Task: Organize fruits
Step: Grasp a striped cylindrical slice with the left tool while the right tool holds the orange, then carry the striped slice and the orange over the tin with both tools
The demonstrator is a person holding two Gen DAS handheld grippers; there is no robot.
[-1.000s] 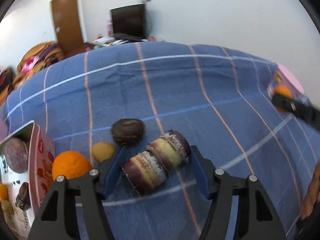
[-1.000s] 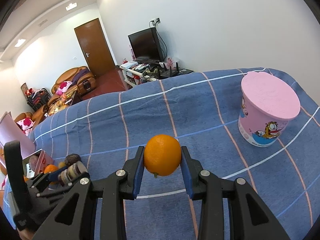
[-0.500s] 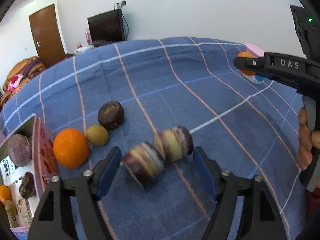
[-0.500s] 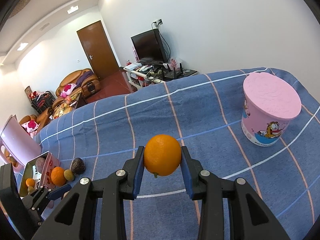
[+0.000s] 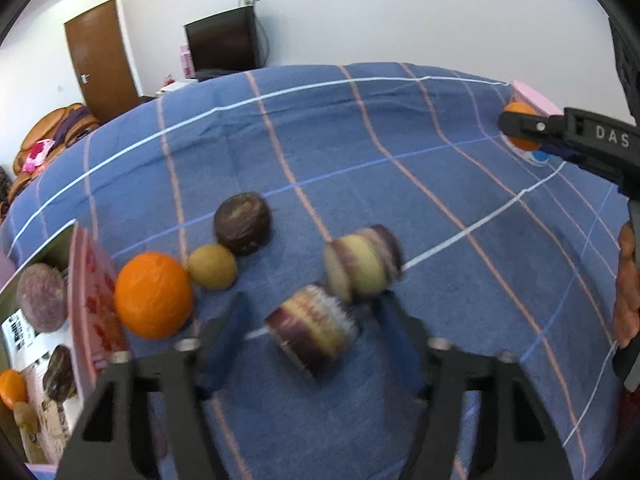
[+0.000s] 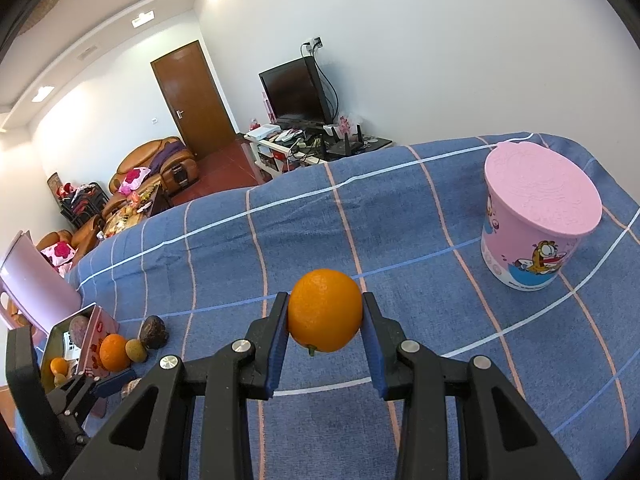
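My right gripper (image 6: 325,334) is shut on an orange (image 6: 325,310) and holds it above the blue checked cloth (image 6: 400,216). My left gripper (image 5: 314,322) is open, with two purple-and-cream sugarcane pieces (image 5: 314,330) (image 5: 362,266) lying loose on the cloth between its fingers. To their left lie an orange (image 5: 153,294), a small tan fruit (image 5: 212,266) and a dark brown fruit (image 5: 242,223). An open pink box (image 5: 94,288) at the far left holds several fruits.
A pink lidded cartoon tub (image 6: 536,220) stands on the cloth at the right. The right gripper and its orange show at the left wrist view's right edge (image 5: 520,128). Beyond the cloth's far edge are a TV stand, a door and sofas.
My left gripper opened and drew back; the two sugarcane pieces now lie loose and apart on the cloth. My right gripper kept hold of the orange, nearly still.
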